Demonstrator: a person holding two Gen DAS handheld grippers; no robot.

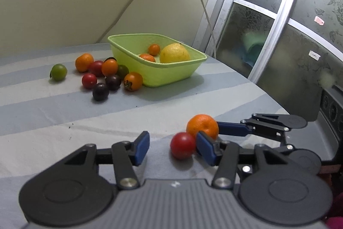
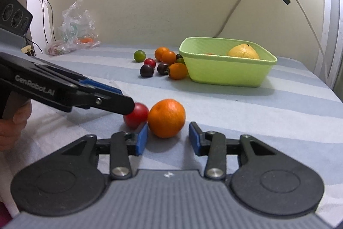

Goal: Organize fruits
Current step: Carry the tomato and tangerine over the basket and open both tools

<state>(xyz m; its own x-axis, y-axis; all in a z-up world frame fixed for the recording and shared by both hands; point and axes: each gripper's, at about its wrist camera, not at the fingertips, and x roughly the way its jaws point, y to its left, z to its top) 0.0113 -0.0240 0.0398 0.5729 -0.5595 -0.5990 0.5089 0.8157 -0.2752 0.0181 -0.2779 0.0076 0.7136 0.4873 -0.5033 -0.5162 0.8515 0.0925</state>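
Fingers (image 2: 142, 138) of the right gripper (image 2: 168, 138) stand apart, empty, around the near side of the orange (image 2: 166, 118) at lower centre, the tomato (image 2: 136, 118) touching its left.

A glossy red fruit (image 1: 182, 145) and dimpled orange (image 1: 202, 126) lie on matt striped cloth (image 1: 64, 117).

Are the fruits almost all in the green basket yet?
Not yet. Done: the green basket holds a big yellow fruit and two small orange ones. In hand: nothing is gripped; the left gripper stands open by the red fruit, the right gripper open around the orange. Left: those two, plus the pile of small fruits beside the basket.
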